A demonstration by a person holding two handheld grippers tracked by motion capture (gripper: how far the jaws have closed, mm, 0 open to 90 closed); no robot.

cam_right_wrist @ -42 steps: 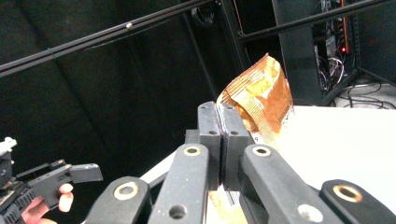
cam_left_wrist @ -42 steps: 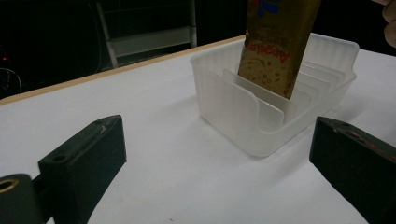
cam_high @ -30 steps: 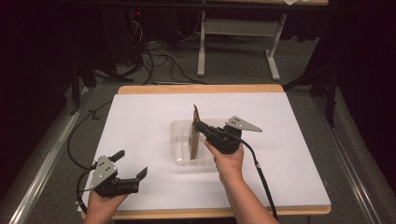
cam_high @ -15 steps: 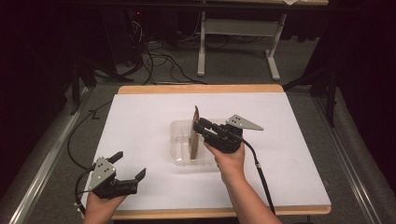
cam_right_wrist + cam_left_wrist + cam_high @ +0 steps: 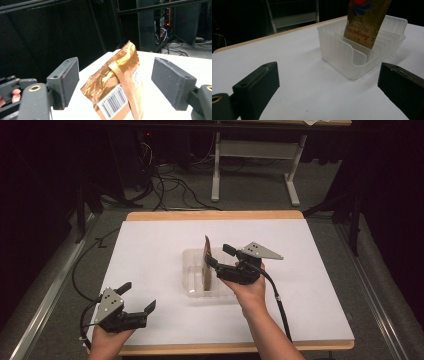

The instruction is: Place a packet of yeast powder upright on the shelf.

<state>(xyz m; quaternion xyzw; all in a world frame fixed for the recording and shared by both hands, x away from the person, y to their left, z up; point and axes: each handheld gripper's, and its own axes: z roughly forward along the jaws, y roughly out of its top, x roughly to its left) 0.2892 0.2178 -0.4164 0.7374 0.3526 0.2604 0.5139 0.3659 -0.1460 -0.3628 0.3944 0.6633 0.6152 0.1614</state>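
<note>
A gold foil packet stands upright in a slot of the clear plastic rack at the table's middle. My right gripper reaches it from the right. Its jaws have just been opening and now stand wide on either side of the packet's top, clear of the foil. My left gripper rests open near the front left corner with nothing between its jaws. In the left gripper view the rack and the packet stand beyond the open left gripper.
A white sheet covers the wooden table. The right gripper's cable trails toward the front edge. Behind the table are floor cables and a white desk frame.
The right gripper's jaws have spread from shut on the packet to wide apart. The packet stays upright in the rack. The left hand has not moved.
</note>
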